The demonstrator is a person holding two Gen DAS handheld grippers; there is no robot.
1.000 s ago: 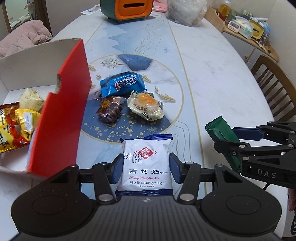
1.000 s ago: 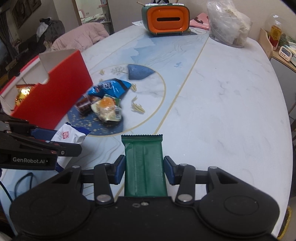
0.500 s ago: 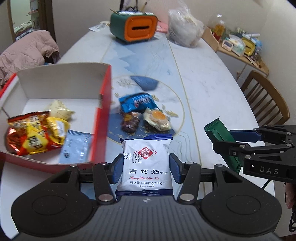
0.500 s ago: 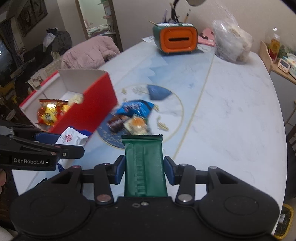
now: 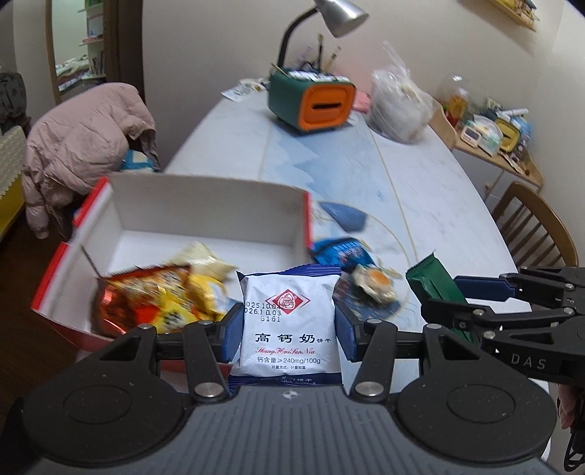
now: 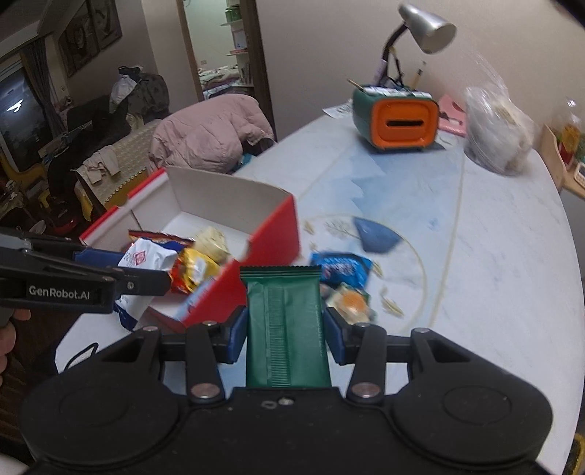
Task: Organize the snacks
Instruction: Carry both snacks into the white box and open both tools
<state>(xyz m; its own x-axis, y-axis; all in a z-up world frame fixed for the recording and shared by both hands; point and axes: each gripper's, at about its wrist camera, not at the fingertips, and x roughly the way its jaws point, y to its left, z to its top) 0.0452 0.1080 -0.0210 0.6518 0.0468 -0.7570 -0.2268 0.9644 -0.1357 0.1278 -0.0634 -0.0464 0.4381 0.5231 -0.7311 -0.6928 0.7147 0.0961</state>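
Observation:
My left gripper [image 5: 289,334] is shut on a white biscuit packet [image 5: 289,321] with a red diamond logo, held in the air near the front right corner of the red box [image 5: 204,215]. Inside the box lie an orange-red snack bag [image 5: 142,296] and yellow packets [image 5: 204,255]. My right gripper [image 6: 285,334] is shut on a green wrapped bar [image 6: 287,325], held above the table to the right of the box [image 6: 270,234]. On the table's round pattern lie a blue packet [image 5: 340,250] and an egg-yolk snack [image 5: 376,283].
At the table's far end stand an orange and green holder [image 5: 318,100] with a desk lamp [image 5: 340,14] and a clear plastic bag [image 5: 398,106]. A pink jacket [image 5: 84,146] hangs over a chair on the left. A wooden chair [image 5: 533,226] stands at the right.
Both grippers have risen and swung left with their packets. The white packet now hangs by the box's corner, and the box's inside has come into full view.

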